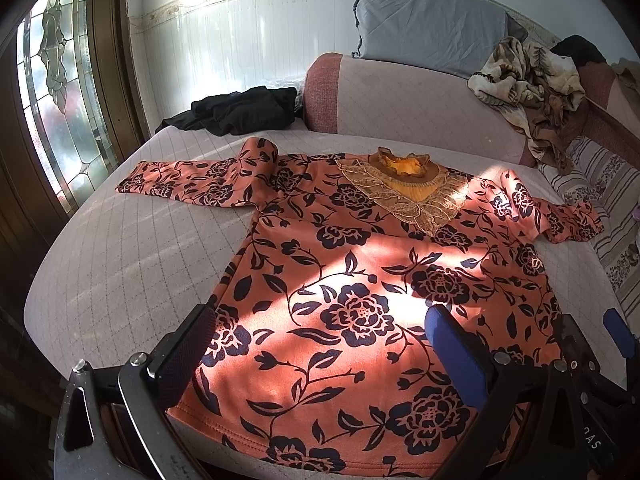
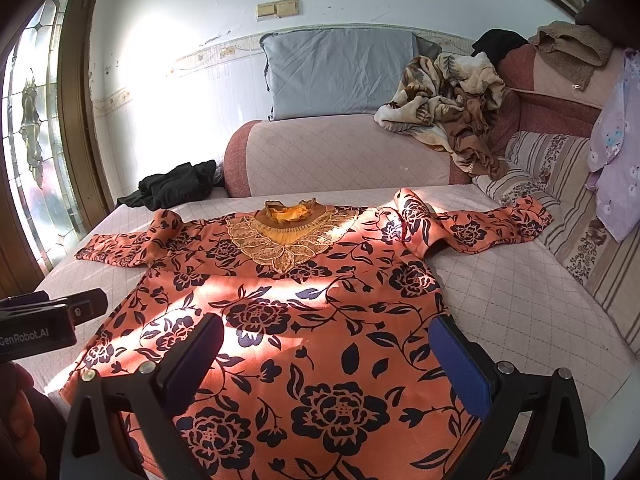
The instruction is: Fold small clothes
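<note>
An orange top with dark flowers (image 1: 360, 280) lies spread flat on the quilted seat, front up, gold lace collar (image 1: 404, 188) at the far end, both sleeves out to the sides. It also shows in the right wrist view (image 2: 304, 312). My left gripper (image 1: 320, 344) is open and empty, hovering over the hem near the left bottom corner. My right gripper (image 2: 328, 352) is open and empty over the hem's right part. The left gripper's body (image 2: 44, 324) shows at the left edge of the right wrist view.
The seat is a pale quilted cushion (image 1: 120, 260) with its edge at the left. A black garment (image 1: 240, 110) lies at the back left. A grey pillow (image 2: 340, 68) and a crumpled floral blanket (image 2: 448, 96) sit on the backrest. A striped cushion (image 2: 560, 200) is at the right.
</note>
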